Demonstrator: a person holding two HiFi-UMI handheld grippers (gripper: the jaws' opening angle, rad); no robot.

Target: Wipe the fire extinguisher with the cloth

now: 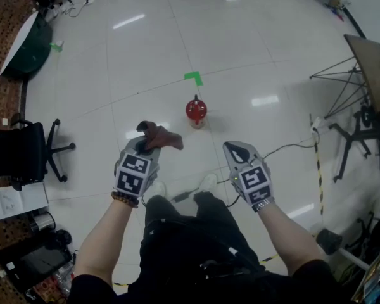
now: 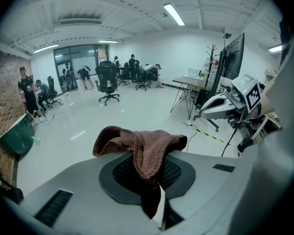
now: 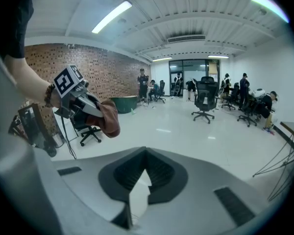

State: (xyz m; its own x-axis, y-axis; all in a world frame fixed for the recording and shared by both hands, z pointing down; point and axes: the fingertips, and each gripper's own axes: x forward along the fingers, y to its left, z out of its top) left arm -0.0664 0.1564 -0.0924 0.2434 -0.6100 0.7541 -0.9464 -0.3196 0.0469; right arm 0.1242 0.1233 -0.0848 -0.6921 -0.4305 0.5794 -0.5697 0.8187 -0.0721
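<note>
Glossy white office floor (image 1: 145, 56) fills the head view, where a small red fire extinguisher (image 1: 196, 111) stands upright ahead of the person's feet.

Left gripper view: the left gripper (image 2: 154, 190) clamps a brown knitted cloth (image 2: 147, 148), which drapes over its jaws.

Right gripper view: the right gripper (image 3: 139, 180) is pinched together and empty, with a brick wall (image 3: 103, 67) beyond it.
</note>
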